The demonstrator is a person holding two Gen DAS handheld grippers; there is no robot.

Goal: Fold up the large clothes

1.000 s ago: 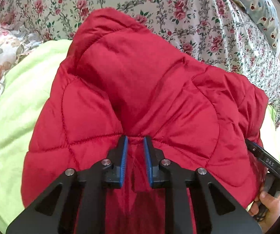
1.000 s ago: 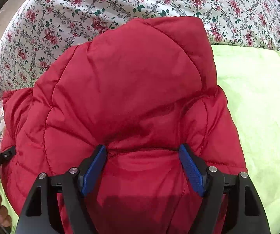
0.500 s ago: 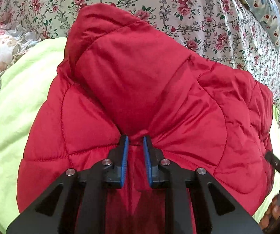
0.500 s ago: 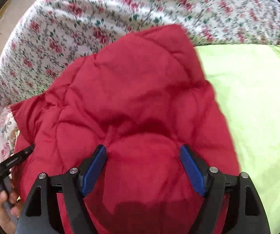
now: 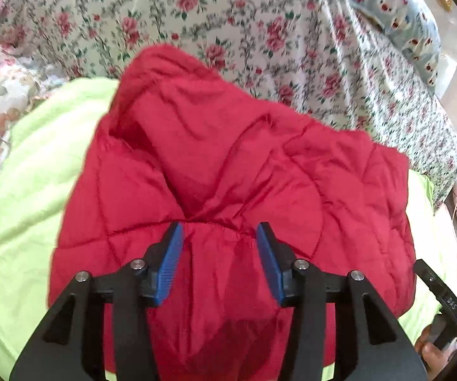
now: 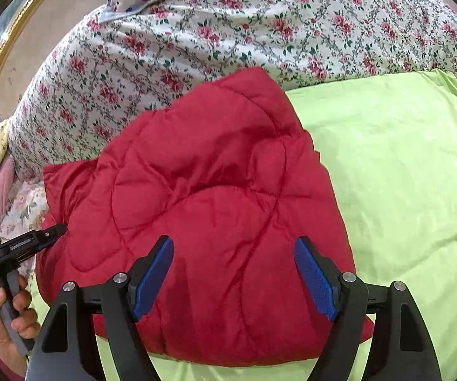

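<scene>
Released a moment ago, the red quilted padded jacket [image 5: 228,165] is left on the lime-green sheet [image 6: 403,165]; left gripper [image 5: 219,231] jaws have just been opened, right gripper [image 6: 233,247] is held wide above it.

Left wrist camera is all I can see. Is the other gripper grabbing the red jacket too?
Observer: No. The right gripper is open, with its blue pads wide apart over the red jacket and nothing pinched.
Operator: Is the jacket falling off the bed on that side?
Observer: No. The whole near edge lies on the green sheet, and green shows below it.
</scene>
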